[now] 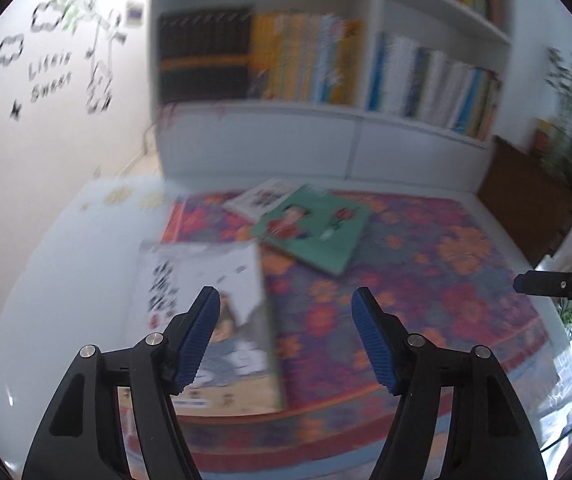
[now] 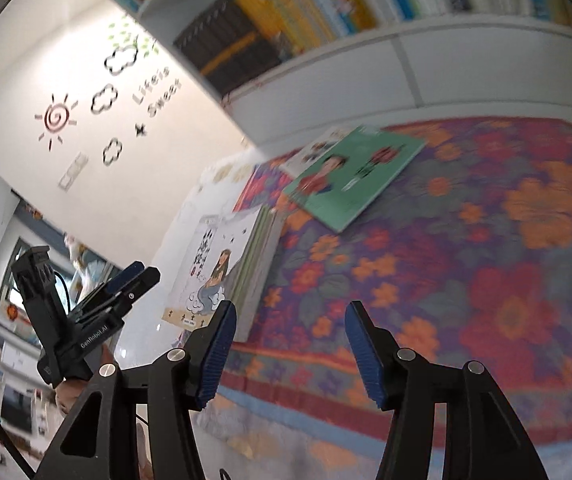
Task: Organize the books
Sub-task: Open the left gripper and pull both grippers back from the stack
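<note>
Both tools spread, empty: left tool (image 1: 286, 300), right tool (image 2: 290, 312); white stack (image 1: 210, 320) lengthwise along rug's left edge, green book (image 1: 318, 228) skewed atop another at far edge.

I count two grippers: left gripper (image 1: 286, 336), right gripper (image 2: 290, 350). Ahead of jaws: one green book (image 1: 318, 232), one white book (image 1: 264, 196) beneath; one book stack (image 1: 210, 320) by left jaw.

Both wrist views are evenly and brightly lit by soft indoor light, with hardly any shadow on the floral purple-and-orange cloth (image 1: 426, 272). Motion blur smears the tall white bookshelf (image 1: 366, 120) and its coloured spines at twelve o'clock, and the flat green picture book (image 2: 350, 176). Small ceiling-light glints show at nine o'clock in the right view. Fisheye bending curves straight edges, and dark vignetting rings each frame.
</note>
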`<state>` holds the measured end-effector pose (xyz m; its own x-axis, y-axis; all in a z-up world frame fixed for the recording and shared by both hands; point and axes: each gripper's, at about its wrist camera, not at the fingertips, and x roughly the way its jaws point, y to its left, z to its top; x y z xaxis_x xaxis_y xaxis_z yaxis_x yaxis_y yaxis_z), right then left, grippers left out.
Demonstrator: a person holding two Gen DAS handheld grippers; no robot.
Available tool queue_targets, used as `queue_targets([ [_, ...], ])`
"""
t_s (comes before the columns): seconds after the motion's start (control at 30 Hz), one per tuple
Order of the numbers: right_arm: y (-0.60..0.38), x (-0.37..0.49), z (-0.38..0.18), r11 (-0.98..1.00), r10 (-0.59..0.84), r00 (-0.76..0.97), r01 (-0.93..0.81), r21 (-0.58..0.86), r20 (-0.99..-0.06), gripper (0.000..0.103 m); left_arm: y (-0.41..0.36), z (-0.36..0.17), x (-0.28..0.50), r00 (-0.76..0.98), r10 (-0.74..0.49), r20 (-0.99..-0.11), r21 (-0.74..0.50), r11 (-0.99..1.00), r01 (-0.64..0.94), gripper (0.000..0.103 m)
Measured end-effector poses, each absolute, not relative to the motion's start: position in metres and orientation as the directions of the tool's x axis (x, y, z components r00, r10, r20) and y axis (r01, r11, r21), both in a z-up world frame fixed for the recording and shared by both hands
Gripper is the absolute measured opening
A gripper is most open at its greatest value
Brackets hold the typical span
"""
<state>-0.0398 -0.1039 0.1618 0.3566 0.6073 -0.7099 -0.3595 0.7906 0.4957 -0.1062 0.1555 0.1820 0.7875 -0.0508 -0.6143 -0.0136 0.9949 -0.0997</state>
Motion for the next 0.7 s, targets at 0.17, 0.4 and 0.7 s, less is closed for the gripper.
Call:
queue_targets([
  [0.17,-0.167,-0.09,0.231,0.796,0.605,0.453,-0.379,0.473,-0.655,0.055,0.108,0.225,-0.142,0.835,-0.061,-0.547,-0.055,0.998,0.037,0.067],
  [0.4,-0.269,-0.157,0.359,0.807,0.587,0.55,-0.449,0.383,-0.593,0.083,0.077,0.256,-0.192,0.864,-0.015,-0.503,-0.03,1.0,0.0,0.068],
  [0.7,-0.279,-0.207,0.279,0.868,0.489,0.62,-0.418,0.269,-0.613,0.092,0.06,0.211,-0.187,0.844,-0.003,-0.537,-0.024,1.0,-0.011,0.074],
])
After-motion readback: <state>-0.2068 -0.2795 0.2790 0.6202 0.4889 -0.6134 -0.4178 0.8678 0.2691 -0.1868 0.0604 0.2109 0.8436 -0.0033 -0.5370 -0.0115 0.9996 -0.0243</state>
